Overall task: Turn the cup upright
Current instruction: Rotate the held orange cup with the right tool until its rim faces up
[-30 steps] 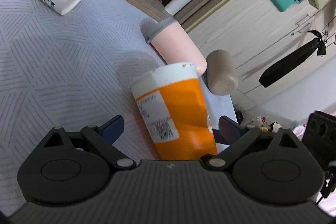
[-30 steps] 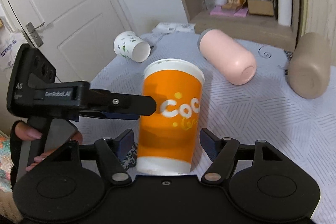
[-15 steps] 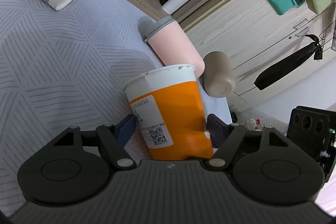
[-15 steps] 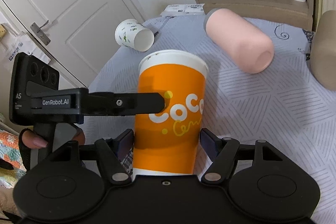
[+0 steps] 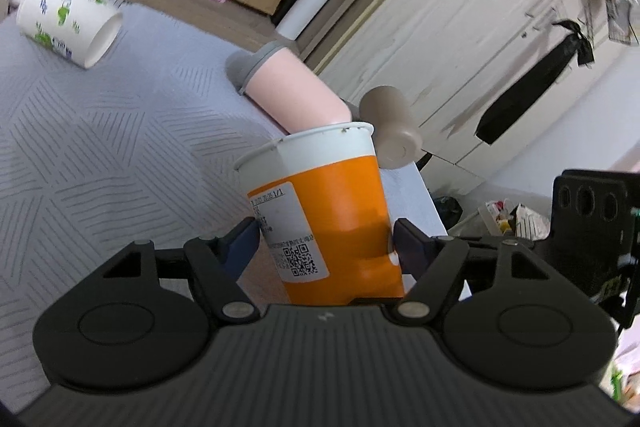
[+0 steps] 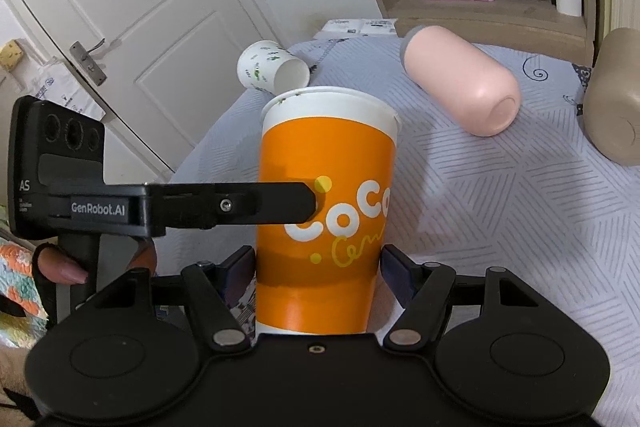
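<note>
On the orange cup we read "CoCo" in white letters, with a yellow cursive word below that we cannot make out. Its white sticker label carries a line ending "1/1" and a QR code; the remaining print is too small. The left gripper bears "GenRobot.AI" and "AS" on its body.

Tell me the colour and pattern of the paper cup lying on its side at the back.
White paper cup with green and blue printed motifs, clearest in the left wrist view.

pink bottle lying | tan bottle lying | white door
</note>
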A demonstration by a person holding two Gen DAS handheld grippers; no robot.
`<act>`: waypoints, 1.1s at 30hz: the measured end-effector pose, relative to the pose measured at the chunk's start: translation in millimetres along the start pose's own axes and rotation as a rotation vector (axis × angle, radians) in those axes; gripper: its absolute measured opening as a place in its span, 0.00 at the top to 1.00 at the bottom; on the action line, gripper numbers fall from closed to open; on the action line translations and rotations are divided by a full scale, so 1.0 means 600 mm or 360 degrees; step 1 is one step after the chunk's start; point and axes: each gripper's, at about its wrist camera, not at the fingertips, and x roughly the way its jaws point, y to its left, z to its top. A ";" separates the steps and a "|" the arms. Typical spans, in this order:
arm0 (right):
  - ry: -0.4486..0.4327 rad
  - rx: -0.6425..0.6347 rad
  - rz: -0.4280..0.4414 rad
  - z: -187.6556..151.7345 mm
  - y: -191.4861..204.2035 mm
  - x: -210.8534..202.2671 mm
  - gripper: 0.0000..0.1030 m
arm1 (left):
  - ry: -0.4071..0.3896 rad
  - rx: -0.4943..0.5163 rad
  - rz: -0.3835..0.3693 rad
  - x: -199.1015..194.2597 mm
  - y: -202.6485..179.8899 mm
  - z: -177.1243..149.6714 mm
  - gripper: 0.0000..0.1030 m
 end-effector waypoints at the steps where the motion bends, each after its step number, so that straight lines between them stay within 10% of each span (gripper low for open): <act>1: -0.0003 -0.0003 0.0002 -0.002 0.002 -0.002 0.28 | -0.0002 0.0025 0.0002 -0.005 -0.005 -0.003 0.30; 33: -0.0374 -0.0411 -0.0138 -0.058 0.108 -0.038 0.28 | -0.0306 0.0778 0.0241 -0.116 -0.119 -0.051 0.30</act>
